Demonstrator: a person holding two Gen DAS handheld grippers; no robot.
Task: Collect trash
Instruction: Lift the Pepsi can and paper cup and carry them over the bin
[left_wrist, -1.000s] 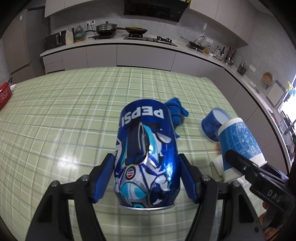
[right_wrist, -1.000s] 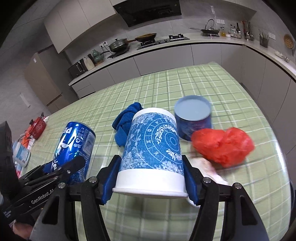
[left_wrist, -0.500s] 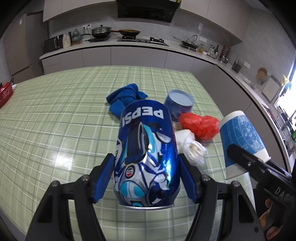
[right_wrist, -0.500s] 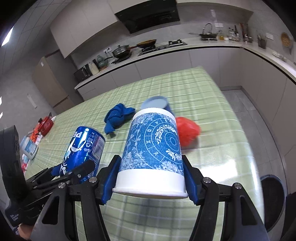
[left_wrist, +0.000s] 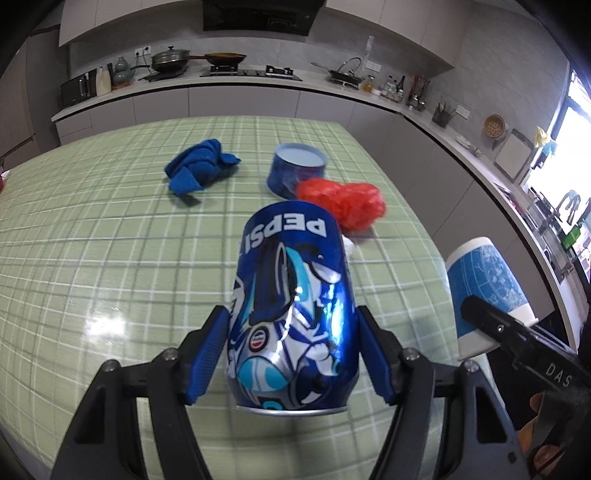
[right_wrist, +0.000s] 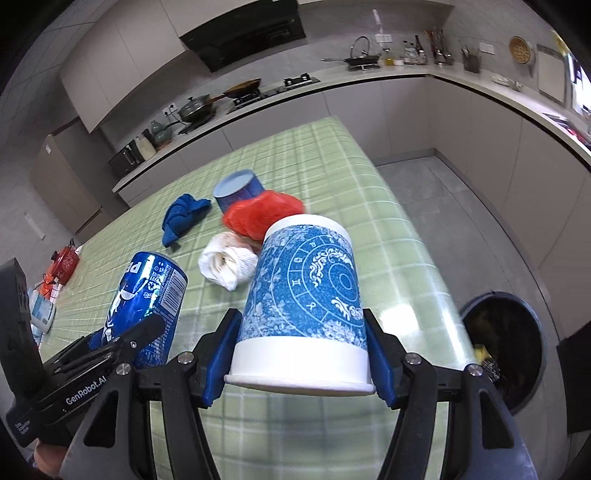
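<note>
My left gripper is shut on a blue Pepsi can, held above the green checked table. My right gripper is shut on a blue and white paper cup, upside down, also held off the table. The cup shows at the right of the left wrist view, the can at the left of the right wrist view. On the table lie a red plastic bag, a crumpled white tissue, a second blue cup and a blue cloth.
A dark round trash bin stands on the floor past the table's right edge. A red object and a packet lie at the far left of the table. Kitchen counters run along the back and right walls.
Both grippers, each with its load, have moved across the table toward its right edge. The trash bin on the floor has come into the right wrist view.
</note>
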